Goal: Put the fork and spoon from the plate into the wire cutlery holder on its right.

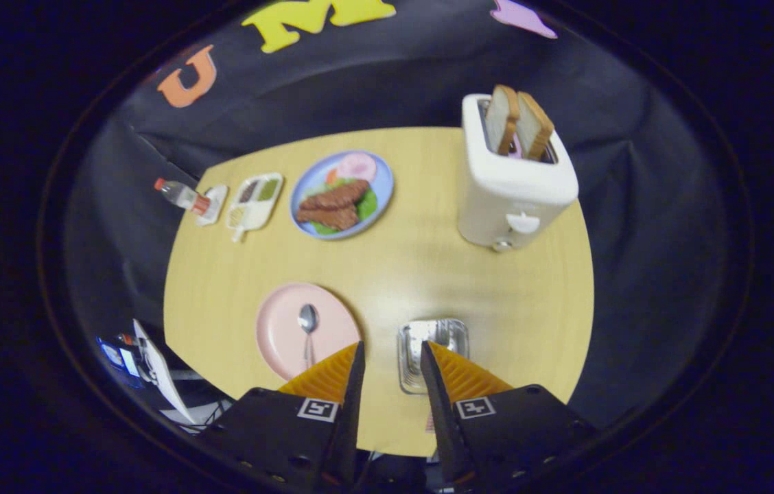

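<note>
The gripper (392, 353) is hovering with fingers parted, gripping nothing, above the wire holder (431, 353). Left of the fingers, a spoon (307, 333) is lying on the pink plate (282, 336), bowl pointing away, handle toward the gripper. Everything is sitting on a yellow wooden table (394, 274).

A pale wooden table (387, 274) is carrying everything. On its near side a pink plate (284, 329) is sitting, with a wire cutlery holder (431, 343) standing just to its right. Farther back a blue plate of food (342, 194) is lying near the middle, a white sectioned tray (255, 200) beside it, then a small dish (214, 204) at the edge. A white toaster (514, 185) is standing at the far right
</note>
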